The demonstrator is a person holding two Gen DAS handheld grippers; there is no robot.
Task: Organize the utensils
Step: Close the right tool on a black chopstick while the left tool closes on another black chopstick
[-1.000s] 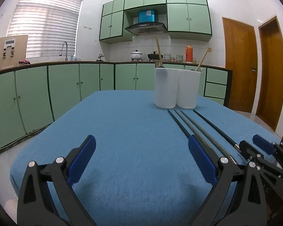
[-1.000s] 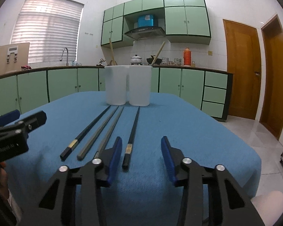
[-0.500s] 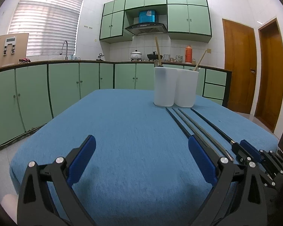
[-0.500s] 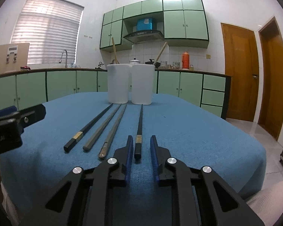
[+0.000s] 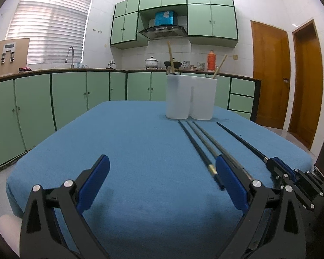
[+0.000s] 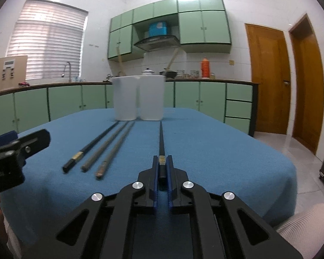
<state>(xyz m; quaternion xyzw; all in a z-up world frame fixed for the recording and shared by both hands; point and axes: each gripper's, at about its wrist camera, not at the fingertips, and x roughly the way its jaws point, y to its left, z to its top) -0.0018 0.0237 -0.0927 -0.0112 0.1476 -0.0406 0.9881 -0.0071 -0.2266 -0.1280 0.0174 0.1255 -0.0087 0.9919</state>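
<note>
Left wrist view: left tongs (image 5: 162, 185) spread wide, gripping nothing, hovering low over the near part of the blue-covered bench (image 5: 118, 142). Ahead, two white holders (image 5: 191, 97) standing side by side, touching, toward the far end of the bench, a pale wooden stick rising from each, so some sorting probably done already. Three chopsticks (image 5: 202, 144) lying flat and close together just in front of the holders, long axes running from the holders back toward the camera, thick ends nearest. Well to their right, a black chopstick (image 5: 240, 140), thin tip toward the holders, butt end pinched in the right tongs (image 5: 276, 167).

Right wrist view: right tongs (image 6: 162, 172) closed down on the butt of the black chopstick (image 6: 161, 142), blue pads pressing on either side, gold band just ahead of the pads. Long axis straight forward along the fingers, tip aimed at the gap under the right-hand holder (image 6: 151, 97); whether lifted clear of the cloth or resting on it, hard to tell. Three loose chopsticks (image 6: 101, 149) to the left, fanned slightly, tips converging toward the left holder.

Judged progress: early to middle. One chopstick grasped but not yet raised or dropped into a holder; three more left on the bench, untouched.
</note>
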